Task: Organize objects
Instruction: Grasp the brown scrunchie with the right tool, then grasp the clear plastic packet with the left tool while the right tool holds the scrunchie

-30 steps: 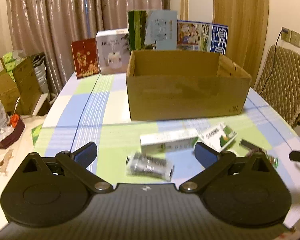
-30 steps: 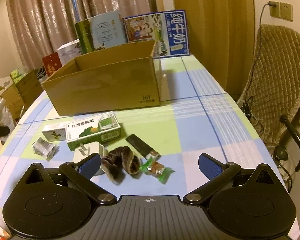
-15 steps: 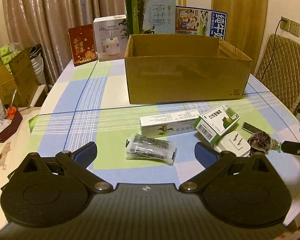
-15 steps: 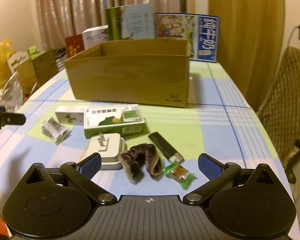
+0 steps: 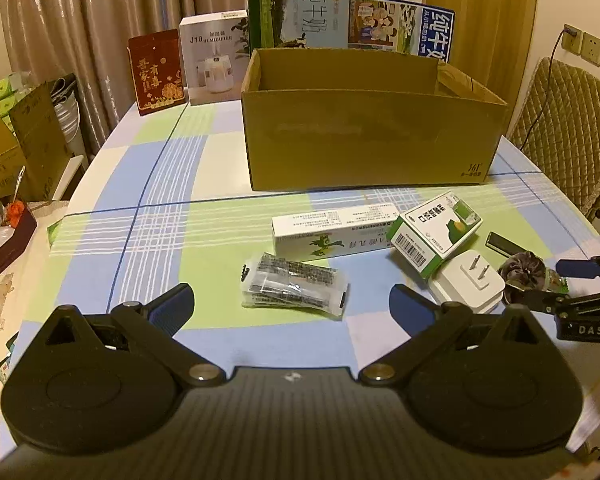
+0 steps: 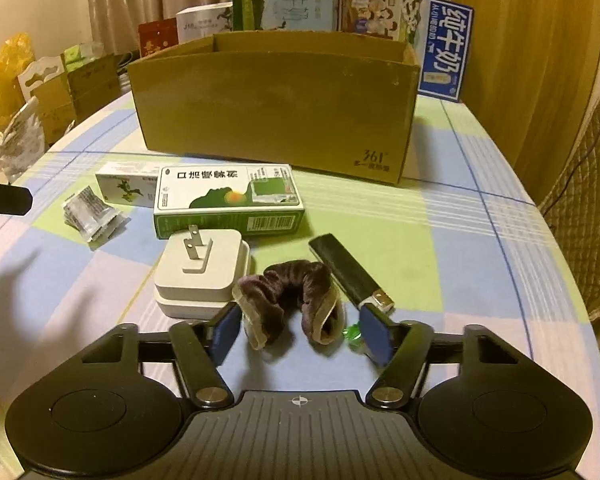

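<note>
An open cardboard box stands mid-table. In front of it lie a long white carton, a green-white carton, a foil packet, a white plug adapter, a brown scrunchie, a black lighter and a green candy. My right gripper is partly closed with a finger on each side of the scrunchie, low at the table. My left gripper is open and empty, just short of the foil packet.
Upright boxes and milk cartons stand behind the cardboard box. A quilted chair is at the right. Cardboard boxes and bags crowd the left beside the table edge.
My right gripper moved forward and down onto the scrunchie and its fingers narrowed around it. My left gripper came a little closer to the foil packet.
</note>
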`<act>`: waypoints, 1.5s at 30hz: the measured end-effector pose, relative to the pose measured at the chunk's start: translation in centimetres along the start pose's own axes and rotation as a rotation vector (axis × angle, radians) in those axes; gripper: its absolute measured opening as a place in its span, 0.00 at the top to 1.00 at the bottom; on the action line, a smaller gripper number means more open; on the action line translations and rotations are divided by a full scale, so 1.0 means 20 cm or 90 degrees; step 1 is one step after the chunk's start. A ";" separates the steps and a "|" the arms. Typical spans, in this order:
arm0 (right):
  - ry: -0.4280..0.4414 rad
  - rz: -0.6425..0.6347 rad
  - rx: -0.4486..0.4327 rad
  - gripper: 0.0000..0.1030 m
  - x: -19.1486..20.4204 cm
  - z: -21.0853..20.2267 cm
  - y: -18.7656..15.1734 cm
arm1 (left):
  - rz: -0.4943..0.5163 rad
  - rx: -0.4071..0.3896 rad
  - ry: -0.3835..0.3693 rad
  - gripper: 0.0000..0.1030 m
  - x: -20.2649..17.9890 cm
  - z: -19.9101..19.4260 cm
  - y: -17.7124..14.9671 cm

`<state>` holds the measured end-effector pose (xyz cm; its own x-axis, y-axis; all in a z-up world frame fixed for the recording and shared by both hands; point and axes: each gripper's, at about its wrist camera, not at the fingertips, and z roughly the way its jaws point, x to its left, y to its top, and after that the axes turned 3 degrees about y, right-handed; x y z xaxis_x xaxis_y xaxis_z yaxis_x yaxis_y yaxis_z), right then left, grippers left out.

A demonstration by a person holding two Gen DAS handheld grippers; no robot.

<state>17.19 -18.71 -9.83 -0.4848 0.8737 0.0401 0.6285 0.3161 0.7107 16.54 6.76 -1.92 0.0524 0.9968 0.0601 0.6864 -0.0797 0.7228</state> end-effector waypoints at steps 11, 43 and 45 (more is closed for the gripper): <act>-0.005 0.010 0.008 0.84 0.02 0.03 0.02 | 0.004 0.018 0.001 0.01 0.00 0.06 -0.01; 0.063 0.002 -0.013 0.89 0.12 0.06 0.32 | 0.096 0.083 -0.026 0.01 0.01 0.50 0.05; 0.065 0.008 -0.012 0.89 0.12 0.06 0.32 | 0.092 0.085 -0.031 0.01 0.01 0.52 0.05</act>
<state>20.78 -14.22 -6.11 -0.5364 0.8354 0.1197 0.6237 0.2968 0.7231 24.86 6.85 -8.39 0.1898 0.9743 0.1209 0.7588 -0.2237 0.6117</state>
